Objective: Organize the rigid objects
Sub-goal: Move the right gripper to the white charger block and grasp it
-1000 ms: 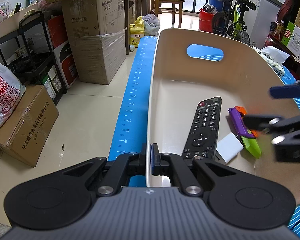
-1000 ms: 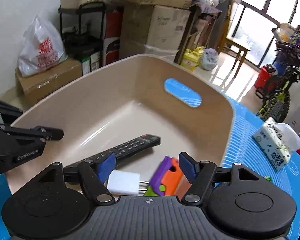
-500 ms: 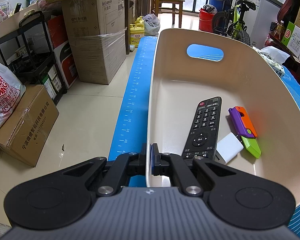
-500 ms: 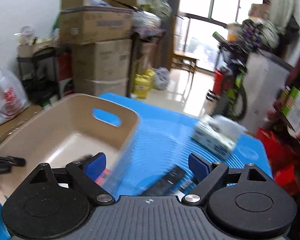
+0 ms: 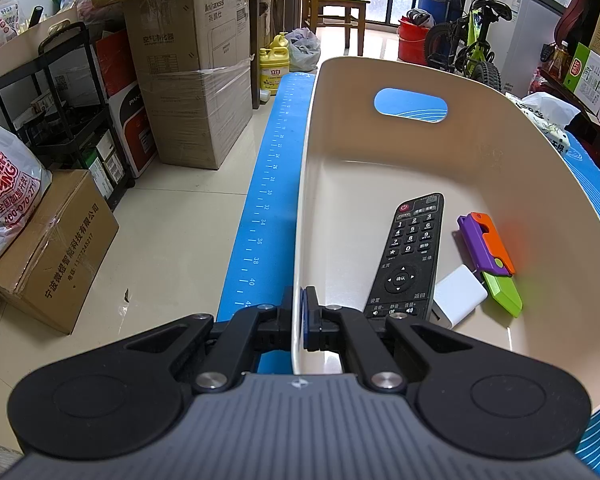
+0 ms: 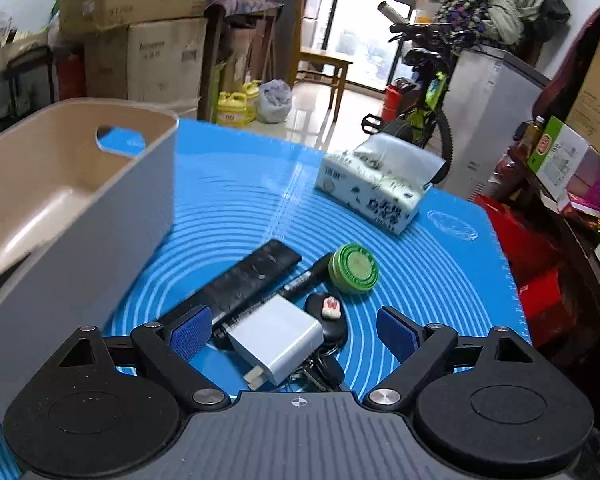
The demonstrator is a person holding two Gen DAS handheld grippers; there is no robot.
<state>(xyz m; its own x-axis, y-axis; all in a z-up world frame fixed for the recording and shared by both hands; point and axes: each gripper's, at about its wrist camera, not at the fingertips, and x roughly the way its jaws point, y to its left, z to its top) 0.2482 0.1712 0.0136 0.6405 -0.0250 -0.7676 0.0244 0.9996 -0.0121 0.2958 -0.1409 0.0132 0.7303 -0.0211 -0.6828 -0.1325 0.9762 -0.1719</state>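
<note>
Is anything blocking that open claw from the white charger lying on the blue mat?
Nothing visible does. The right gripper is open, and the white charger lies between its fingers with no cover over it. It does lie close against the black remote, a pen and some keys, which could get nudged.

At my ten o'clock I read "Inkaxss" on a stacked carton (image 5: 204, 32), and at nine o'clock "400-070-271" on a white plastic bag (image 5: 8, 196). The blue mat (image 5: 266, 200) carries ruler numbers from 24 to 40, and the black remote (image 5: 410, 256) shows keys 1 to 0.
</note>
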